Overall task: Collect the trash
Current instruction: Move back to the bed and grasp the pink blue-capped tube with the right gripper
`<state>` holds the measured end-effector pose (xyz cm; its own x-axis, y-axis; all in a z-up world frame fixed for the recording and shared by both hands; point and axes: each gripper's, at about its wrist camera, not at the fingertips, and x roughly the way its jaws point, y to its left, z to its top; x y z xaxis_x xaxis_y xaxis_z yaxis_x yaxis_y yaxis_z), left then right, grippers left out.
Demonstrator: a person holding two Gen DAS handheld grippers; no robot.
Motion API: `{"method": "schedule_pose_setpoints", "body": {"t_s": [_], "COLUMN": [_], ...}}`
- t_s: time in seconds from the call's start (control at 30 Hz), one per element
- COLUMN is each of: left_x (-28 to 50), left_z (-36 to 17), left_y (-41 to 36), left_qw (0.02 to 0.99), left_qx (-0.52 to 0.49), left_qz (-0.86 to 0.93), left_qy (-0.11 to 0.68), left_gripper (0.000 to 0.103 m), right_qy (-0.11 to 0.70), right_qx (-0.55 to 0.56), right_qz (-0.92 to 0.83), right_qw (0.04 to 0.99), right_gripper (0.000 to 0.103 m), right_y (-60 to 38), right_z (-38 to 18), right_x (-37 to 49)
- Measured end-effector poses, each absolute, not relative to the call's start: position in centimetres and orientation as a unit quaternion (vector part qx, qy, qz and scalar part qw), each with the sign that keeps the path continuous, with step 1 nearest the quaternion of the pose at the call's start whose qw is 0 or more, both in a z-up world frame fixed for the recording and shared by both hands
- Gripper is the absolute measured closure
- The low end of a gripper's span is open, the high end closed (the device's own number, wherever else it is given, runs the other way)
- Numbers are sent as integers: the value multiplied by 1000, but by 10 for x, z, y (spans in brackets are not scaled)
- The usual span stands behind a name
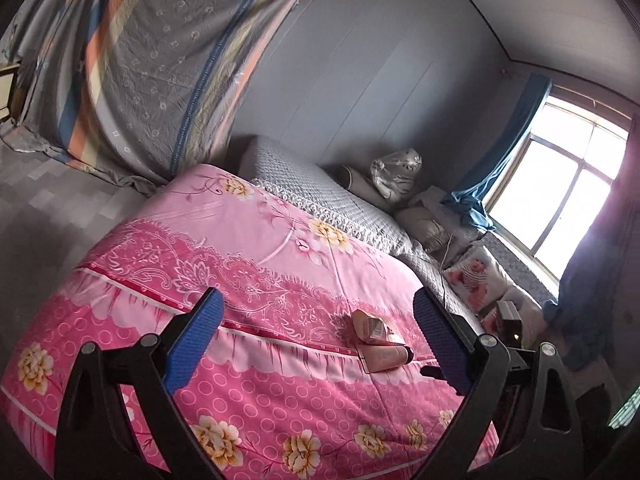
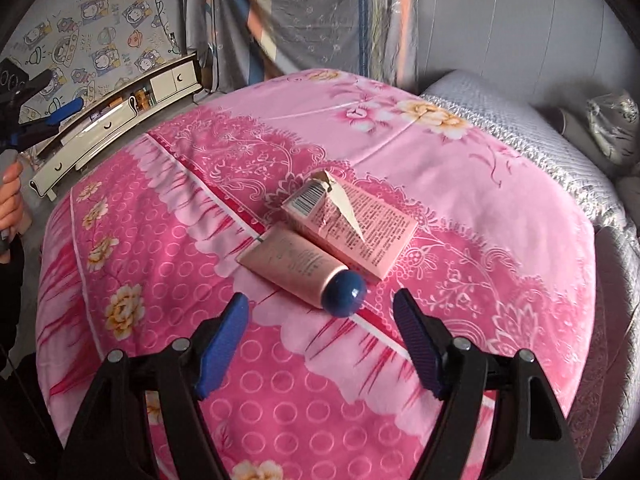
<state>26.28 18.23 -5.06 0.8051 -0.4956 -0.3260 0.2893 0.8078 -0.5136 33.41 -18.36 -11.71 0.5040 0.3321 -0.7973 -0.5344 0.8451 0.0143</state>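
A torn pink carton [image 2: 352, 224] with a barcode lies on the pink floral quilt [image 2: 280, 360], partly over a pink tube with a dark blue cap [image 2: 304, 268]. My right gripper [image 2: 320, 308] hovers open just short of the tube's cap, nothing between its blue pads. In the left wrist view the same carton [image 1: 374, 326] and tube [image 1: 386, 356] lie ahead and right of centre, between the open fingers of my left gripper [image 1: 316, 304], which is still some way off above the quilt [image 1: 200, 280]. The left gripper [image 2: 60, 114] also shows at the far left of the right wrist view.
A grey quilted mattress [image 1: 320, 196] with pillows [image 1: 432, 224] and a wrapped bundle [image 1: 396, 172] lies beyond the quilt, by a bright window [image 1: 560, 176]. A striped sheet [image 1: 160, 60] hangs behind the bed. A white drawer unit [image 2: 120, 112] stands at the left, near a person's hand [image 2: 10, 200].
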Motion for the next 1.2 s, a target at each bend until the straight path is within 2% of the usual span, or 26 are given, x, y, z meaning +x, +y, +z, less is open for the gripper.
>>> {"method": "schedule_pose_setpoints", "body": {"t_s": [0.5, 0.6, 0.67, 0.73, 0.97, 1.2], "left_x": [284, 286, 286, 285, 289, 298], "left_z": [-73, -75, -75, -74, -69, -67], "left_y": [169, 170, 169, 168, 155, 106], "left_qw": [911, 909, 909, 913, 916, 916], "left_qx": [-227, -231, -229, -221, -204, -127], "left_qz": [-223, -221, -220, -216, -216, -235], "left_qy": [263, 268, 269, 268, 271, 301], "left_gripper": [12, 12, 12, 12, 12, 12], "right_qy": [479, 491, 491, 489, 458, 423], "right_qx": [-86, -101, -110, -117, -85, -47], "right_qz": [301, 305, 309, 314, 322, 328], "right_qw": [820, 810, 807, 806, 824, 843], "right_gripper": [33, 42, 51, 68, 70, 70], "right_y": [-173, -163, -159, -158, -164, -185], "right_z": [-150, -157, -157, -155, -139, -110], "right_x": [377, 384, 382, 378, 355, 314]}}
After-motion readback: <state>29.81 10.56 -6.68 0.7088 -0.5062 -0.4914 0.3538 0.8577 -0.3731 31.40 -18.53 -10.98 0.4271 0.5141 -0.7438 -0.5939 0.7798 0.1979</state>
